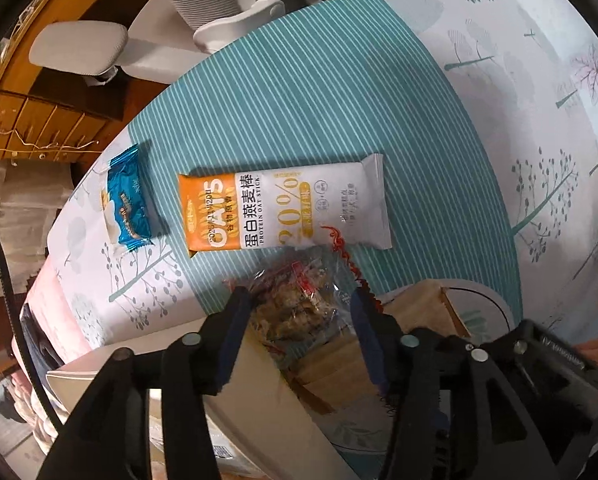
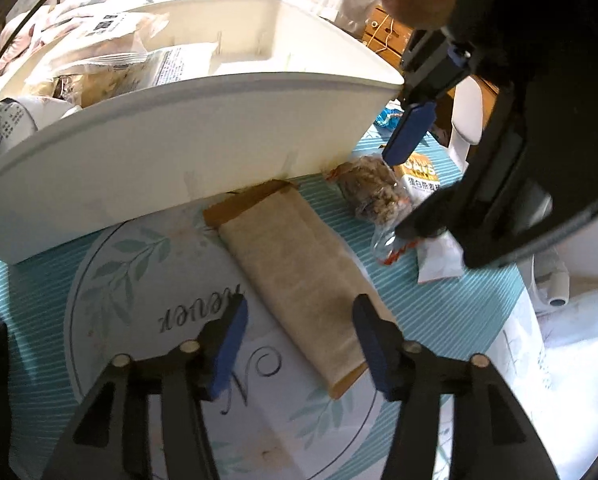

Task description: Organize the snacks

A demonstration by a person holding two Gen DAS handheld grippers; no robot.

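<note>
My left gripper (image 1: 297, 300) is spread wide around the clear nut-snack bag (image 1: 299, 300), which lies on the desk just beside the white bin (image 2: 179, 128); my right gripper (image 2: 299, 320) gapes over the tan packet (image 2: 299, 252). Risk: crinkly film slips, or a finger drags the oat bar (image 1: 283, 212) lying beyond it.

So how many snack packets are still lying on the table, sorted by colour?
Orange-and-white oat stick packet: 1
Blue-and-white wrapped snack: 1
Clear crinkly bag of brown clusters: 1
Tan paper-wrapped bar: 1
Total: 4
</note>
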